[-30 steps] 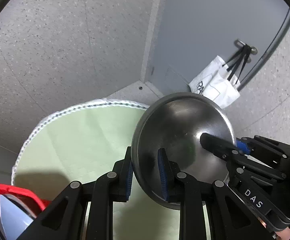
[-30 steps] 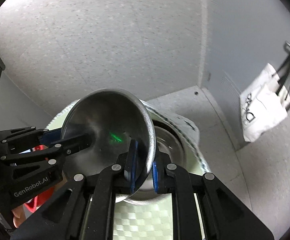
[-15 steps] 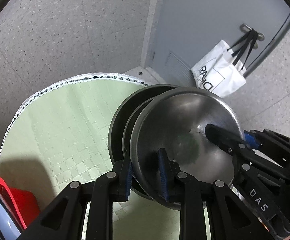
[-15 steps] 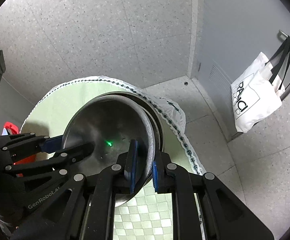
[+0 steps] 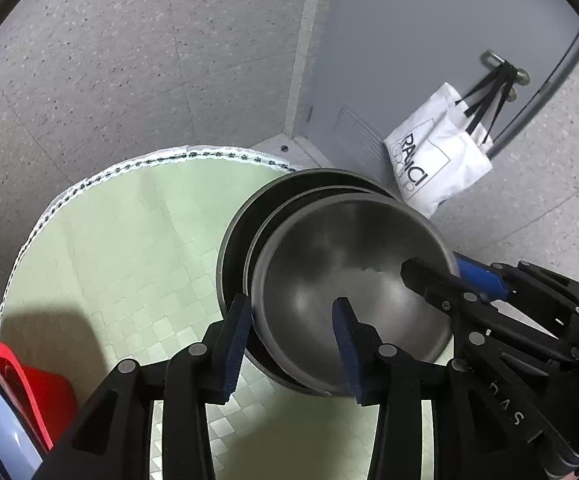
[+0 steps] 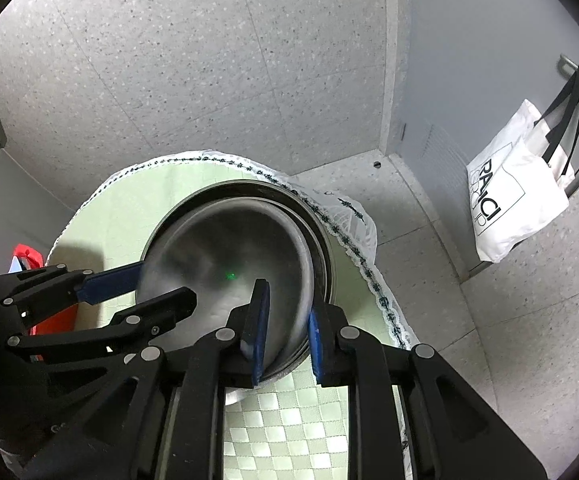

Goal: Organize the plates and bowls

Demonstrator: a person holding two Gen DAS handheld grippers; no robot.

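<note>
Our left gripper (image 5: 291,344) has spread its fingers, the steel bowl (image 5: 353,292) loose between them; half a second ago they pinched its rim. Our right gripper (image 6: 283,330) has parted too, straddling the opposite rim. Just beyond the fingertips, the bowl now sits nested in the larger bowls (image 5: 249,216) on the green tablecloth (image 5: 129,240). We judge this stacking step done; withdrawal comes next.

3 nested steel bowls (image 5: 353,280), 1 bag (image 5: 437,164)
</note>
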